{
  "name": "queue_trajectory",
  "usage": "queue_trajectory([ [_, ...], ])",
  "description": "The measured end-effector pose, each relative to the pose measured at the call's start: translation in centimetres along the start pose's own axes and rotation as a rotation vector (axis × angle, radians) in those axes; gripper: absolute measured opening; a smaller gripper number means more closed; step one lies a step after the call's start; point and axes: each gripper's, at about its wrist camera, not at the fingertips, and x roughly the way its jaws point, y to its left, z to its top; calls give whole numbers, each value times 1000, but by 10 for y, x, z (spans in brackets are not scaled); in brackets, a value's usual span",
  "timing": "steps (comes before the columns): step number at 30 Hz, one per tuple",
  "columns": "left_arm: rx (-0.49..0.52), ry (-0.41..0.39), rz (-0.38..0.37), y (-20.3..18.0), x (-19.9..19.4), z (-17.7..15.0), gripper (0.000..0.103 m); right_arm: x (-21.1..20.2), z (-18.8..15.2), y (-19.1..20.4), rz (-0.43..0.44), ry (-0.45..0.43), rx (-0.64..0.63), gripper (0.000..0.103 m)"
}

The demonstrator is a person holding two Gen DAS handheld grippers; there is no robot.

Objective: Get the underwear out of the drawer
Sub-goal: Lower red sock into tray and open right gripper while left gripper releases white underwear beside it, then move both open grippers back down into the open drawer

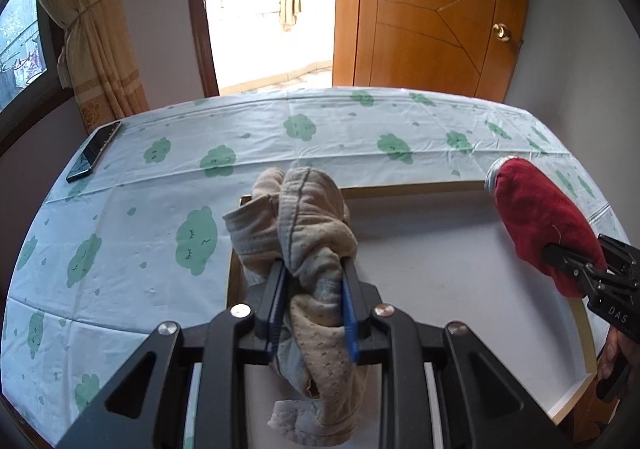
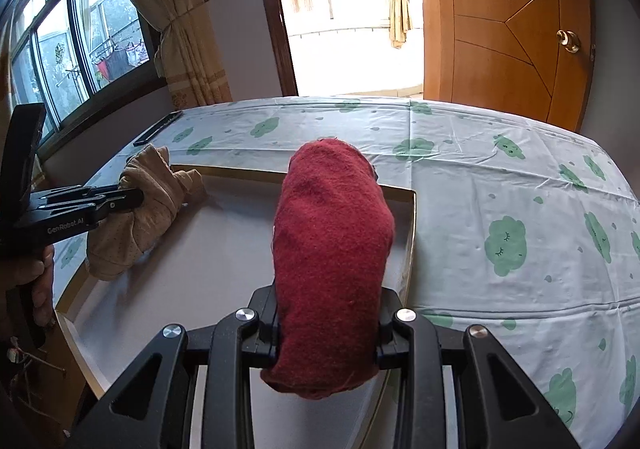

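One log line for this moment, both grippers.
left gripper: shut on beige underwear | right gripper: shut on red underwear | drawer: open

A crumpled beige dotted cotton underwear piece (image 1: 308, 249) is being clamped by the left gripper (image 1: 314, 281) over the white drawer (image 1: 440, 233). At three o'clock, a red fuzzy cloth bundle (image 1: 540, 221) is being gripped by the right gripper (image 1: 576, 269).

From my view, the desk (image 2: 500, 177) lay open toward two o'clock; only a phone (image 1: 94, 151) sat at ten o'clock.
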Motion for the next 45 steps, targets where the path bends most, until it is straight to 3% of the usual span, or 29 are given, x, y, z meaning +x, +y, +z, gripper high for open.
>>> queue_trajectory([
  [6, 7, 9, 61, 6, 8, 1, 32, 11, -4, -5, -17, 40, 27, 34],
  [10, 22, 11, 76, 2, 10, -2, 48, 12, -5, -6, 6, 55, 43, 35],
  [14, 27, 13, 80, 0, 8, -8, 58, 7, -8, -6, 33, 51, 42, 52],
  [16, 26, 4, 73, -1, 4, -11, 60, -1, -9, -2, 24, 22, 22, 68],
  [25, 36, -80, 11, -10, -29, -36, 65, -31, -20, 7, 9, -38, -32, 76],
  [36, -28, -237, -133, -10, -105, -113, 73, -110, -68, 21, 99, -98, -104, 79],
  [45, -10, -253, -189, -30, -127, -185, 75, -162, -132, 29, 182, -141, -127, 83],
])
